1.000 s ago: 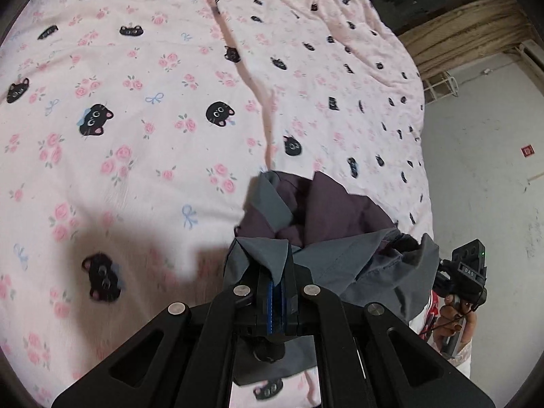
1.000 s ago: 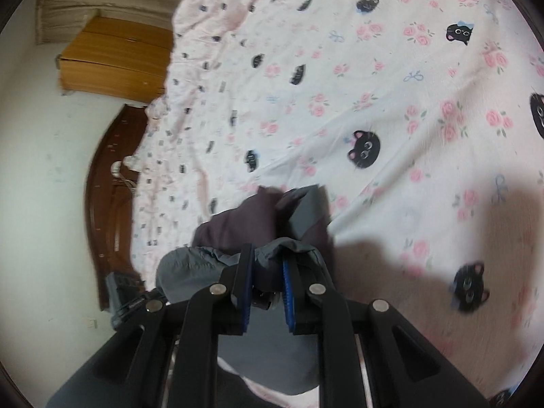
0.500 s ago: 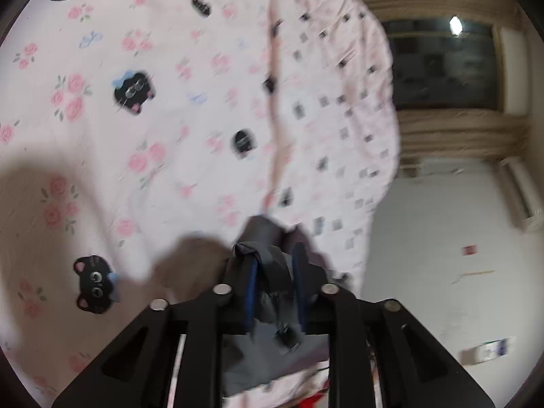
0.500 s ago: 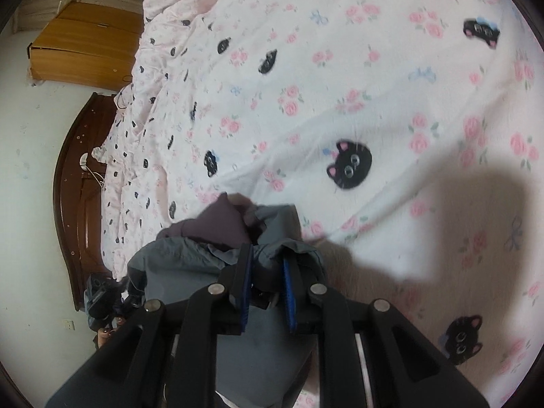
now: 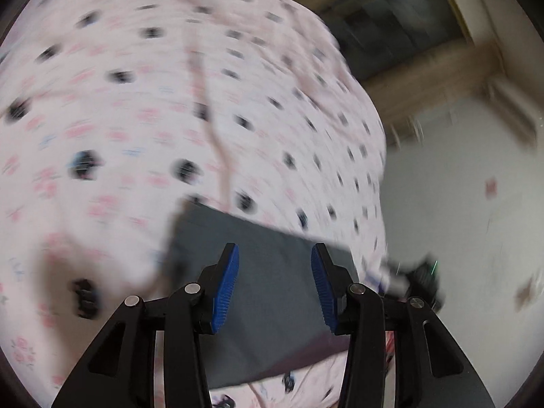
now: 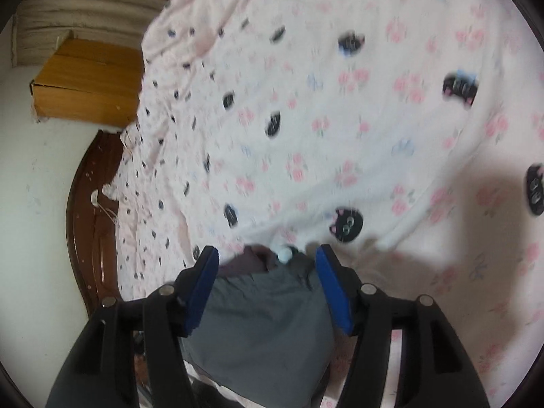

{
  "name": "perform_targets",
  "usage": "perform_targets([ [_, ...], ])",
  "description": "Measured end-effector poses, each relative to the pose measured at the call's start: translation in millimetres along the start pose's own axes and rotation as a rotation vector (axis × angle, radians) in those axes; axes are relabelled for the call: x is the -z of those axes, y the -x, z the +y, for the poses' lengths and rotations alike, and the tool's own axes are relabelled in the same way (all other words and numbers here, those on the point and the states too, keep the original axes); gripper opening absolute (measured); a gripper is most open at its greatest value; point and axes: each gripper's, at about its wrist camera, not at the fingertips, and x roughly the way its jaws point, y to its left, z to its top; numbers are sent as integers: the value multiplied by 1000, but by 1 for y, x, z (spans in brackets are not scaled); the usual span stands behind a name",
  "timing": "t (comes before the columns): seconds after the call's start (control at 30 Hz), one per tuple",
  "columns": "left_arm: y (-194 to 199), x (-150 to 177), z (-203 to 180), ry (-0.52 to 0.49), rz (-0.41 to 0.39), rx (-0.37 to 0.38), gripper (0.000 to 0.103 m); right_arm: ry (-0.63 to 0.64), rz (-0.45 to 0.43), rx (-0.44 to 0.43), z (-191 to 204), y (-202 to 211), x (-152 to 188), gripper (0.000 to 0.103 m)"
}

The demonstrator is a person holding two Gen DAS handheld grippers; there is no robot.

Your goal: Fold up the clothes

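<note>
Both my grippers have just let go: the left gripper and right gripper now gape wide, pinching nothing. The dark grey folded cloth garment lies dropped on the pink cat-print bed sheet, so this fold looks placed.

Motion-blurred bedsheet print

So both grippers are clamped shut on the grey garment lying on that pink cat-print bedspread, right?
Not quite. Both wrist views show the left gripper and right gripper open, jaws spread apart with nothing pinched. The grey garment does lie on the pink cat-print bedspread.
</note>
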Motion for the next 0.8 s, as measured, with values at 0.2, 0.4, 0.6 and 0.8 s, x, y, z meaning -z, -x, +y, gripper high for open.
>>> perform_targets([
  [0.2,-48,53,-81,-297,113,-16,39,245,-55,-16,54,22,19,58],
  [0.4,-84,78,-79,-316,147,-107,39,498,51,-8,112,-27,86,42],
  [0.6,-110,69,-67,-289,145,-174,39,441,68,120,94,-83,82,38],
  [0.8,-132,61,-49,-290,154,-190,39,357,63,182,70,-111,59,30],
])
